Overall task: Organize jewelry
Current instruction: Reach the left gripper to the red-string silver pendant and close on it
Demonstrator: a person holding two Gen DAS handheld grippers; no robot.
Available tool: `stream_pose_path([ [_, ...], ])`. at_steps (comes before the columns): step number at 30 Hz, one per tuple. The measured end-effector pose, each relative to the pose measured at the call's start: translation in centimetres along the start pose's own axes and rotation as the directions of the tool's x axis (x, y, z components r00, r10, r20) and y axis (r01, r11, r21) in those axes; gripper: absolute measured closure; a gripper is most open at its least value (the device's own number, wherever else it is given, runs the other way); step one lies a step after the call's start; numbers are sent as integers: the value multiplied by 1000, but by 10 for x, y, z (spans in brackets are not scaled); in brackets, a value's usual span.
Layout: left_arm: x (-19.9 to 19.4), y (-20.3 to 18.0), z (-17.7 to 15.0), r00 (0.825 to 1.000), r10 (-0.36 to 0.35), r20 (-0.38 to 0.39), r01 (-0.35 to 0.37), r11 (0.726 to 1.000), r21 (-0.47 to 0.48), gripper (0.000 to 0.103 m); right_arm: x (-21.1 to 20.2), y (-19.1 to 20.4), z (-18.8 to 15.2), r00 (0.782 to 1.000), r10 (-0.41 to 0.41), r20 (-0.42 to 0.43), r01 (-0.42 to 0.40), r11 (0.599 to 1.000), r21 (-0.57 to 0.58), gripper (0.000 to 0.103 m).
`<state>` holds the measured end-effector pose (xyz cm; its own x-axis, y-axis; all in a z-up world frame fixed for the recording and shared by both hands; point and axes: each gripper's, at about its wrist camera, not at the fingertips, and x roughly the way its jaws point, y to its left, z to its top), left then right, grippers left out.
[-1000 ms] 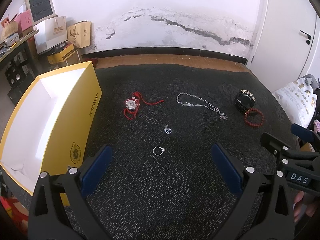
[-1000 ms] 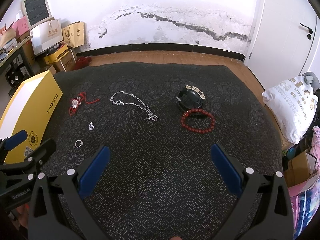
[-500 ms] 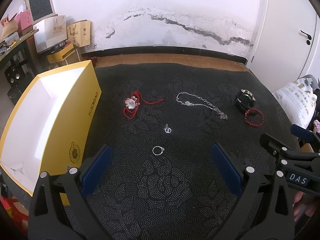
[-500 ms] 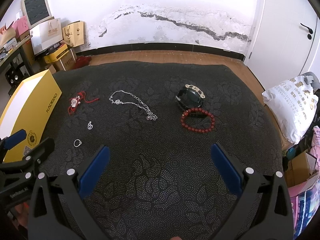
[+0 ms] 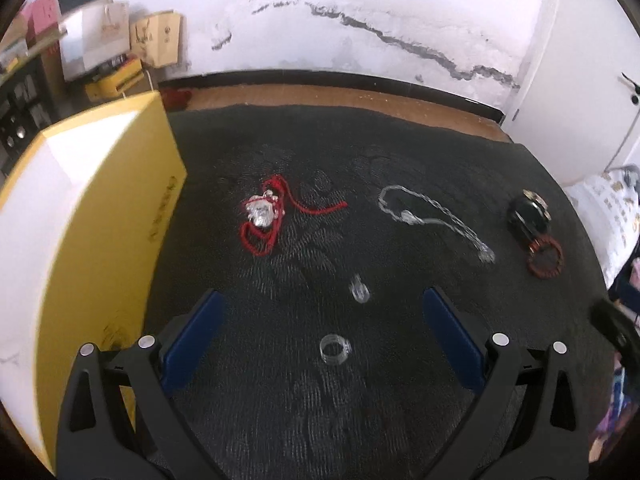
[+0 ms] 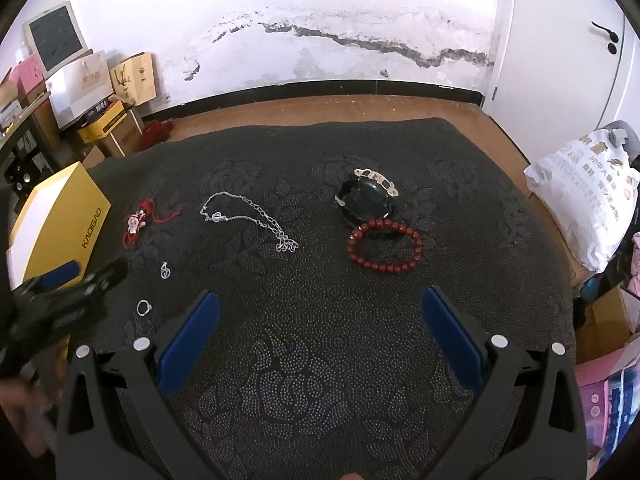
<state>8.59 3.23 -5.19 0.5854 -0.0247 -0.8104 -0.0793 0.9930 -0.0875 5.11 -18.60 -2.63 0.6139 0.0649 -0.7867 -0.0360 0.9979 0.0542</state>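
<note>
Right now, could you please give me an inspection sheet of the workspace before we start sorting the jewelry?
Surface: black floral-textured cloth.
Job's things: silver ring, small silver charm, red cord with silver pendant, silver chain, red bead bracelet touching the dark bangle; open yellow box at the left edge.
Clutter: nothing seen on the cloth.
Grippers: left gripper open, empty, ring ahead of it; right gripper open, empty.
Cables: nothing seen.
Surroundings: cracked white wall, stacked boxes, white bag, door.
</note>
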Motion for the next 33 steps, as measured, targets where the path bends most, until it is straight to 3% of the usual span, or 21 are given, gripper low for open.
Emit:
stream_pose_path([
  [6,62,13,27,997,77,12,-77,997,-6,6,0,-7,5,999,33,2,-33,999,16,5],
  [8,80,14,30,993,118,-7,-117,993,7,6,0,-9,7,999,42,1,-42,999,26,5],
  [10,93,12,28,993,113,-35,-112,993,25,6,0,-10,7,999,52,1,-52,998,30,5],
  [18,97,15,30,993,118,15,-119,993,29,6,7,-8,9,998,67,-11,-66,997,28,5],
  [20,94,14,30,992,123,24,-124,992,32,15,7,-6,10,998,68,-9,-67,997,22,5],
  [22,90,11,31,992,119,41,-121,991,50,37,8,-2,9,998,62,-5,-62,998,13,5],
  [24,90,6,30,993,112,46,-115,991,63,44,10,0,9,998,59,-9,-59,998,10,5],
  [26,88,0,28,993,102,57,-107,990,88,59,11,1,9,998,60,-13,-60,998,11,5],
  [28,87,-7,26,991,116,64,-123,986,110,82,13,3,9,998,63,-15,-62,998,7,5],
  [30,86,-8,26,991,117,66,-124,986,108,86,13,5,10,998,59,-11,-59,998,-1,5],
  [31,86,-7,26,991,120,65,-126,987,101,96,13,5,11,998,56,-9,-56,998,-4,5],
  [33,85,-3,25,992,110,63,-116,988,98,96,15,6,12,999,46,-6,-47,999,-11,5],
])
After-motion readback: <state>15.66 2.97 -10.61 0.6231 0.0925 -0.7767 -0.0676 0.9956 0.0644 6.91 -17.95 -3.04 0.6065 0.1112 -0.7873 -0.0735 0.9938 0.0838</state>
